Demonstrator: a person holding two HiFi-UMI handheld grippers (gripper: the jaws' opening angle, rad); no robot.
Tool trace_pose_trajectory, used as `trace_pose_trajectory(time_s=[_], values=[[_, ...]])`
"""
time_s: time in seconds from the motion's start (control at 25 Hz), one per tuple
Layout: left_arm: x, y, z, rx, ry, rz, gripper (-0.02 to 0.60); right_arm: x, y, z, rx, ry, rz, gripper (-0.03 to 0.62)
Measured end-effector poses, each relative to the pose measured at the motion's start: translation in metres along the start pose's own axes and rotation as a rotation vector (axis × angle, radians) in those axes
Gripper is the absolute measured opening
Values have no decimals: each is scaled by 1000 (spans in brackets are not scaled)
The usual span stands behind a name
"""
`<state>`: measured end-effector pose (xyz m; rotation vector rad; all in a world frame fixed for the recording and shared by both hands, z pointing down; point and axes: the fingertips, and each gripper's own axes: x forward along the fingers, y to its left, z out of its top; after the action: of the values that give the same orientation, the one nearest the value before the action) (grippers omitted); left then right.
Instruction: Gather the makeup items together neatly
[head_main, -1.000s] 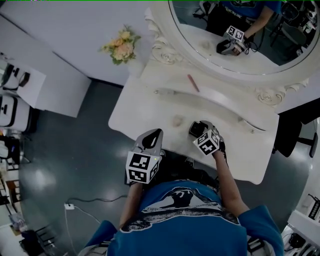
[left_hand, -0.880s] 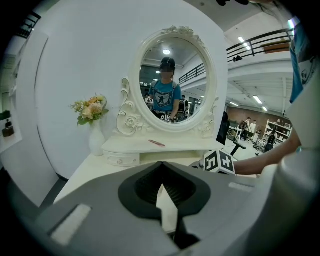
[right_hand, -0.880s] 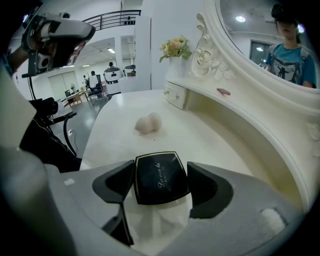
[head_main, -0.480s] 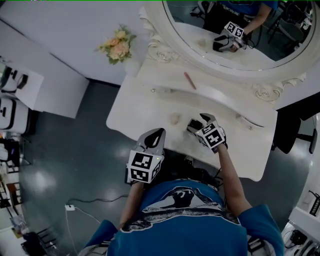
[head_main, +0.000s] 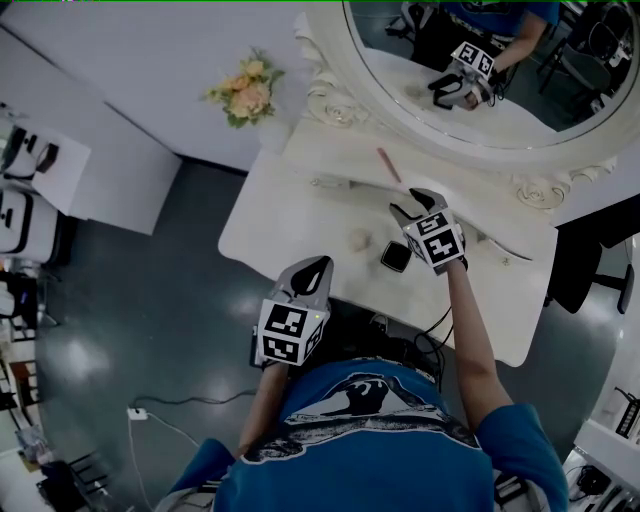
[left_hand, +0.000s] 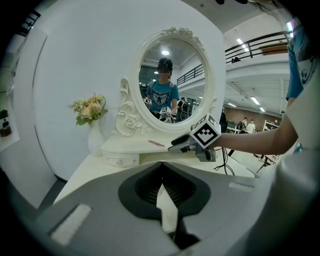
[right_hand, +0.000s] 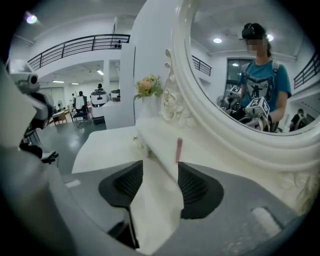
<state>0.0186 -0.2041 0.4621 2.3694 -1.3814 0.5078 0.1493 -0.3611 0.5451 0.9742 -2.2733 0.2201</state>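
Note:
A black compact and a small beige puff lie side by side near the front of the white vanity table. Farther back, a pink stick lies on the raised shelf; it also shows just beyond the right jaws as the pink stick. My right gripper hovers between the compact and the shelf. Its jaws have just been closing, and the right gripper is open with nothing between the pads. My left gripper stays off the table's front edge; this left gripper is shut and empty.
An oval mirror in an ornate frame stands behind the shelf. A vase of flowers sits at the back left corner. A small drawer knob shows under the shelf. Cables hang below the table's front edge.
My right gripper has risen and moved away from the black compact toward the back shelf, and its jaws stand narrower. The compact stays on the table. The left gripper has not moved.

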Motion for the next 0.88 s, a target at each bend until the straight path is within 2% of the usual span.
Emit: trace_pose_trajectory(time_s=[0.32,0.68,0.88], values=[[-7,21,-1,-14,-3,12,15,32,-34,39,47,-12,-70,170],[-15,54,-4,-33,1,21,15,78,-59,36,180,86,-122,112],[-16,71,-6,-41,6,15,15,85,-54,33,131,129,-106,58]])
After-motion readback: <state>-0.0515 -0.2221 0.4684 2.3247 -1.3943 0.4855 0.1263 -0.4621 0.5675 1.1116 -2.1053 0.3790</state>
